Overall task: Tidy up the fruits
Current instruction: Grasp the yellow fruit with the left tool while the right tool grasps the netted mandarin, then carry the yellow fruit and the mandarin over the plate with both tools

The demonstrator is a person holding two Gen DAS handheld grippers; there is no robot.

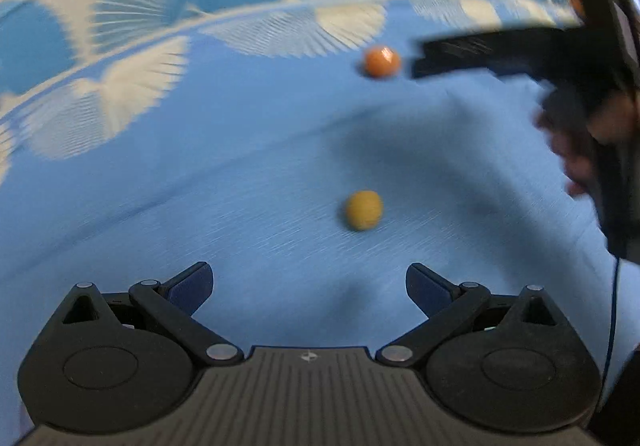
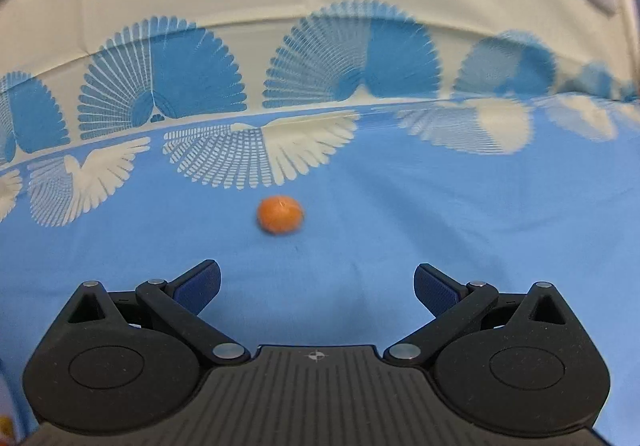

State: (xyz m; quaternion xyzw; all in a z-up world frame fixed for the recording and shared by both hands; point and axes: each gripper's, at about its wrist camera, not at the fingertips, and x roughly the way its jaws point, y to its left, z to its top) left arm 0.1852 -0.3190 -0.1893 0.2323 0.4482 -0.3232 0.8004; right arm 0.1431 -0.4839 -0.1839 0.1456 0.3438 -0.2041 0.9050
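Blue patterned cloth point(image 1: 240, 174) carries two fruits: one orange fruit point(image 1: 381, 61), one yellow fruit point(image 1: 363, 209). We hold our left gripper point(image 1: 309, 282) and right gripper point(image 2: 317, 284) wide open, both empty

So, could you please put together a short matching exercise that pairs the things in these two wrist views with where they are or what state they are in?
Column one:
1. orange fruit
2. yellow fruit
3. left gripper
4. right gripper

Column two:
a. lies straight ahead of the left gripper on the blue cloth
b. open, with the orange fruit ahead of it
c. lies near the cloth's fan-patterned border
d. open, with the yellow fruit ahead of it

Pairs: 1-c, 2-a, 3-d, 4-b
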